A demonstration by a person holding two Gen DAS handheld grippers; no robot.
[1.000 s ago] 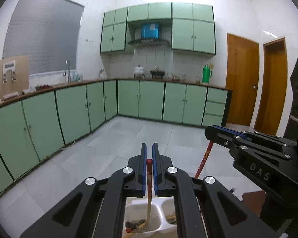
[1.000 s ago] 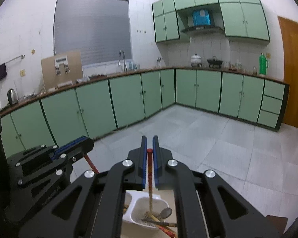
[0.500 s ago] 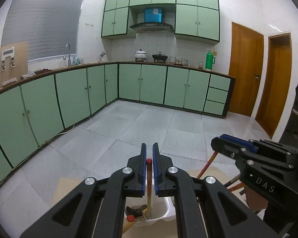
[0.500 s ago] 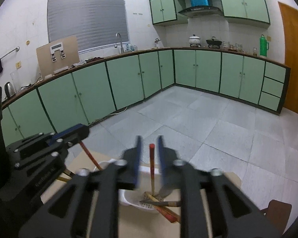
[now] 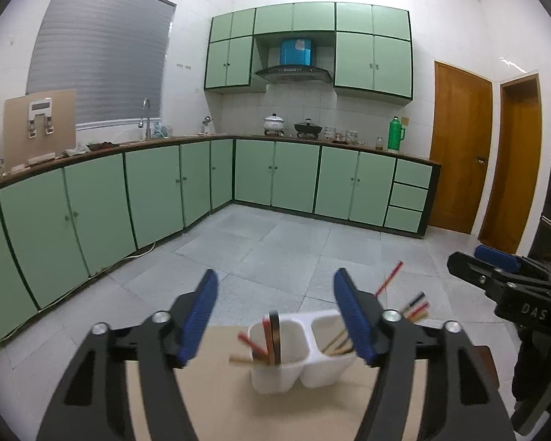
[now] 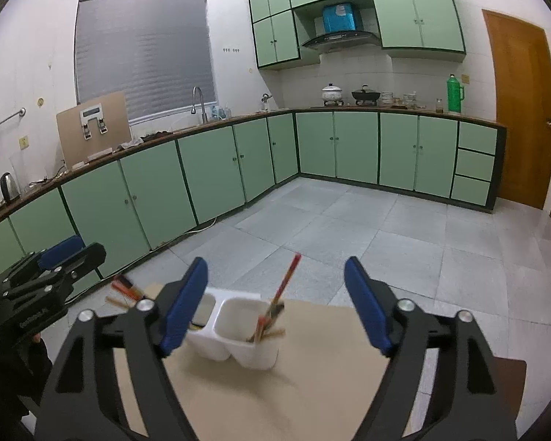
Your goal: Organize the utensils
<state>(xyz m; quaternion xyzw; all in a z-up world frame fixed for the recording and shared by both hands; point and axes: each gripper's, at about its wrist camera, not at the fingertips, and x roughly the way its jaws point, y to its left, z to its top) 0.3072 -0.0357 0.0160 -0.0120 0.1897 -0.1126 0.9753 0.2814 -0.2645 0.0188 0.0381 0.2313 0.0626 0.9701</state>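
Observation:
A white two-compartment utensil holder (image 5: 297, 356) stands on a tan table (image 5: 216, 404); it also shows in the right wrist view (image 6: 235, 334). Red and wooden chopsticks (image 5: 260, 338) and a dark utensil stand in its compartments, with more chopsticks (image 6: 284, 286) leaning out. My left gripper (image 5: 275, 316) is open and empty, just behind the holder. My right gripper (image 6: 275, 301) is open and empty, also behind the holder. Each gripper shows at the other view's edge.
The table's far edge (image 6: 312, 303) lies just past the holder. Beyond is grey tiled floor (image 5: 294, 242), green cabinets (image 5: 158, 191) along the left and back walls, and wooden doors (image 5: 459, 147) at the right. A brown stool (image 6: 507, 378) stands right of the table.
Both grippers have opened and let go of their chopsticks, which now stand in the holder. Both have pulled back from the holder, which now shows whole.

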